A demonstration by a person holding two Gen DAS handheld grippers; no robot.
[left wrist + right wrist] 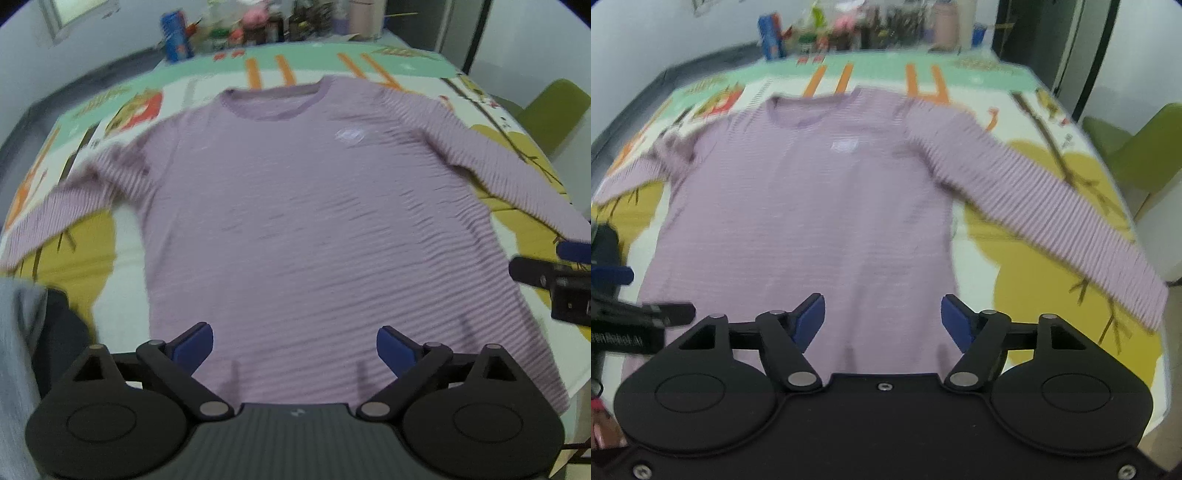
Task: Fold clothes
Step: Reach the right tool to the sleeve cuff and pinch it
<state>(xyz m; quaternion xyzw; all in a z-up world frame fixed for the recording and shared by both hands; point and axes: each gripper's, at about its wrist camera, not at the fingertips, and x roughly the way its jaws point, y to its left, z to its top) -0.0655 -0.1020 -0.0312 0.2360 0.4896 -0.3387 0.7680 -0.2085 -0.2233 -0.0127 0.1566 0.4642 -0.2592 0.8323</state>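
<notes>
- Lilac striped long-sleeved shirt (303, 221) spread flat, front up, on patterned mat (480, 85) covering bench; collar at far side, hem at near edge, directly under both cameras.
- Both sleeves out to the sides and angled toward the near edge: left sleeve (74, 206), right sleeve (1052, 206). No fold visible in body or sleeves. Lay-out likely chosen so seams and edges stay reachable for a fold.
- Small pale chest logo (349, 136) facing up, confirming front side on top.
- Left gripper (294, 349) above hem, jaws wide apart, nothing between blue pads (195, 345). Cloth visible through the gap.
- Right gripper (882, 319) likewise above hem, jaws spread, empty. Its tip also visible at right edge of left view.
- Placement of both over the near hem consistent with readiness to pinch lower edge; contact with cloth not confirmed, motion blur in both views.
- Further out: blue can (177, 35) and blurred clutter at far end of bench, green chair (554, 110) to the right, well apart from the shirt.
</notes>
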